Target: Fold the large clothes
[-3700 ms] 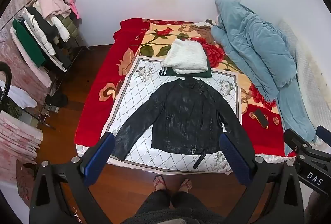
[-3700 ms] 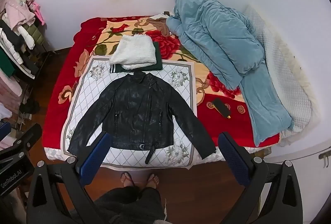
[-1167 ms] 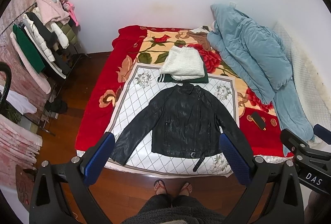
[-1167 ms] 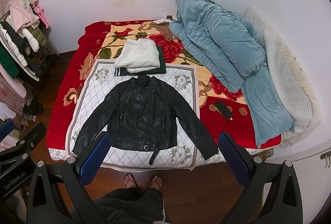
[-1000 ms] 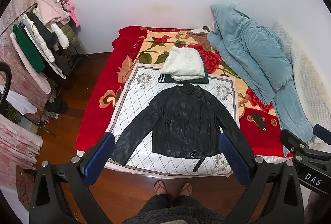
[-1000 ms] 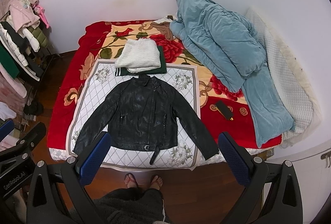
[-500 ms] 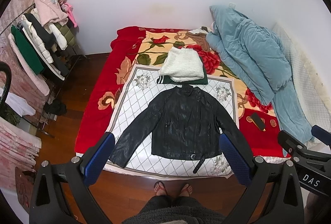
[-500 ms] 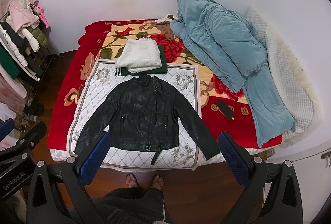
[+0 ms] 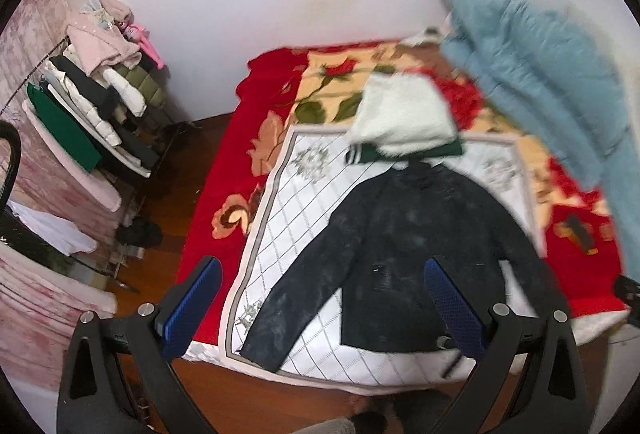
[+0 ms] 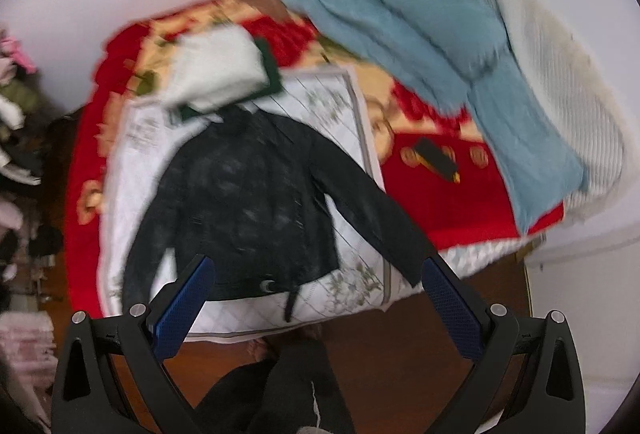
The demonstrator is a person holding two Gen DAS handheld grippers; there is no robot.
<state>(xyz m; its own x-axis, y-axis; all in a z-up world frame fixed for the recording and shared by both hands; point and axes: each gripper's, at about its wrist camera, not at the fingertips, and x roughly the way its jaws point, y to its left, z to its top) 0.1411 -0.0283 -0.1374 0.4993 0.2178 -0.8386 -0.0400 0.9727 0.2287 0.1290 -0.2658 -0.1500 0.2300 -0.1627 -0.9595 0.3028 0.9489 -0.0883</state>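
A black leather jacket (image 9: 404,246) lies flat, front up, sleeves spread, on a white quilted mat (image 9: 308,193) on the bed; it also shows in the right wrist view (image 10: 248,197). My left gripper (image 9: 320,298) is open and empty, held above the jacket's left sleeve and hem. My right gripper (image 10: 316,298) is open and empty, above the jacket's hem and right sleeve. Both views are blurred by motion.
A folded white sweater (image 9: 404,117) on a green garment lies beyond the collar. A blue duvet (image 10: 420,9) fills the bed's right side. A dark phone-like object (image 10: 436,157) lies on the red blanket. A clothes rack (image 9: 88,105) stands left. My feet stand on the wooden floor (image 10: 440,338).
Both grippers have swung toward the bed: the left view has shifted left and closer, the right view has tilted and moved closer. The jacket has not moved. Both grippers stay open.
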